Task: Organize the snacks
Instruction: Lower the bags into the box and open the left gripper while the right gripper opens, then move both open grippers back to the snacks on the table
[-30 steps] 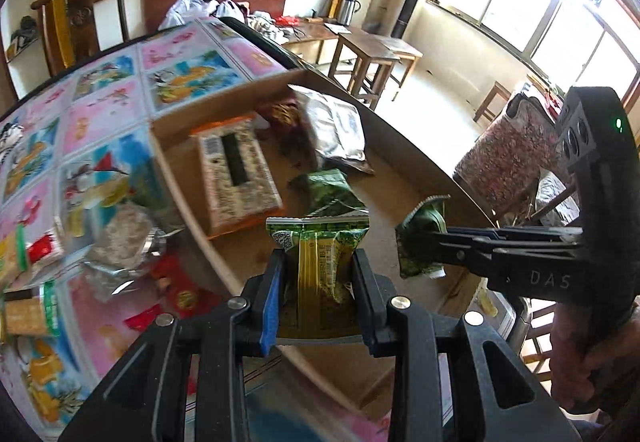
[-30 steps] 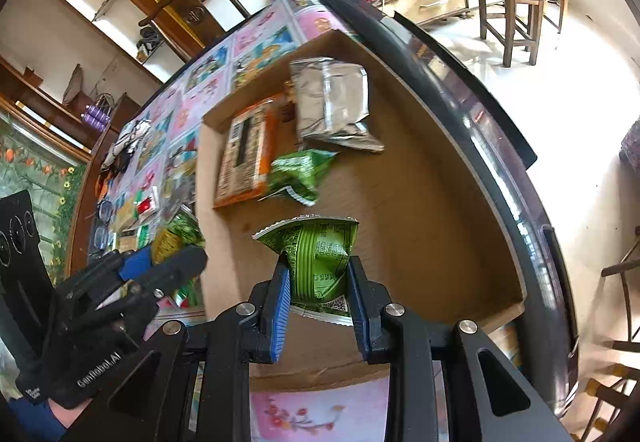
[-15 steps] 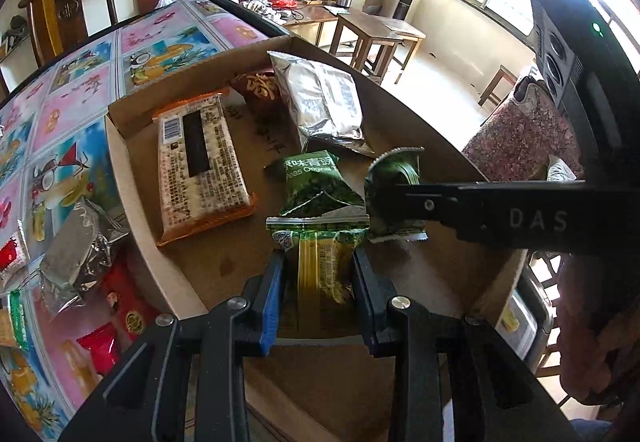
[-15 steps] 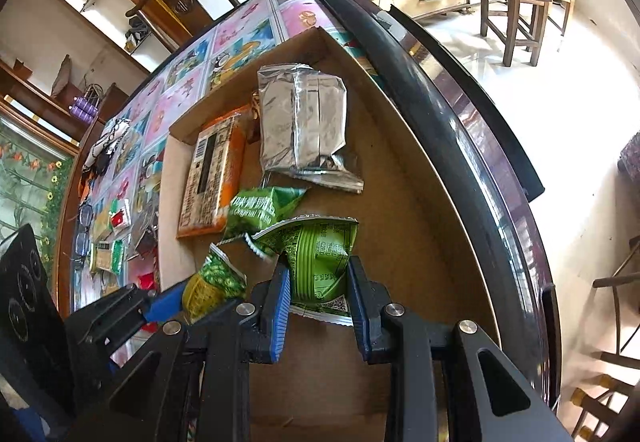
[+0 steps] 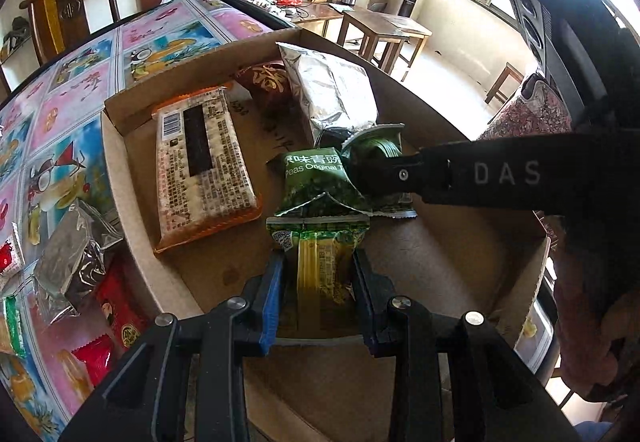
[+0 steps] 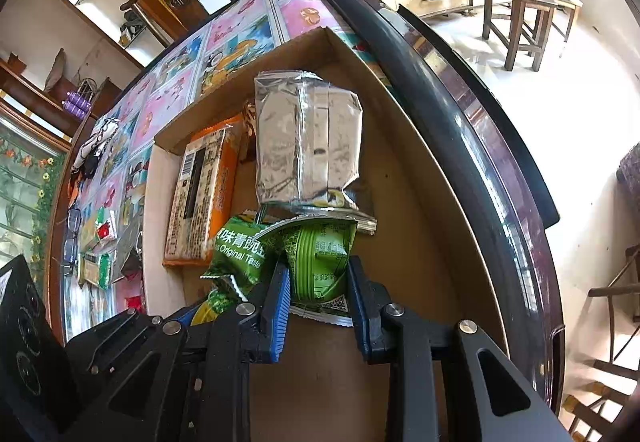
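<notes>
A shallow cardboard box [image 5: 120, 170] [image 6: 420, 210] lies on the table. My left gripper [image 5: 318, 262] is shut on a green and yellow snack packet [image 5: 320, 262] low over the box floor. My right gripper [image 6: 318, 278], reaching in from the right in the left wrist view, is shut on a green pea packet [image 6: 320, 262] [image 5: 376, 150]. Between them lies another green pea packet [image 5: 316, 182] [image 6: 240, 254]. The box also holds an orange cracker pack [image 5: 204, 162] [image 6: 200, 190], a silver foil bag [image 5: 332, 94] [image 6: 308, 142] and a dark red packet [image 5: 268, 82].
Loose snacks lie on the colourful tablecloth [image 5: 80, 82] left of the box: a silver packet [image 5: 68, 262], red packets [image 5: 116, 314] and more green ones [image 6: 94, 266]. The table's dark rim [image 6: 460, 122] runs right of the box. Wooden stools [image 6: 528, 10] stand on the floor beyond.
Both grippers have come down and forward over the box with their packets held. The right gripper's packet now sits beside the lying green pea packet, just below the silver bag.
</notes>
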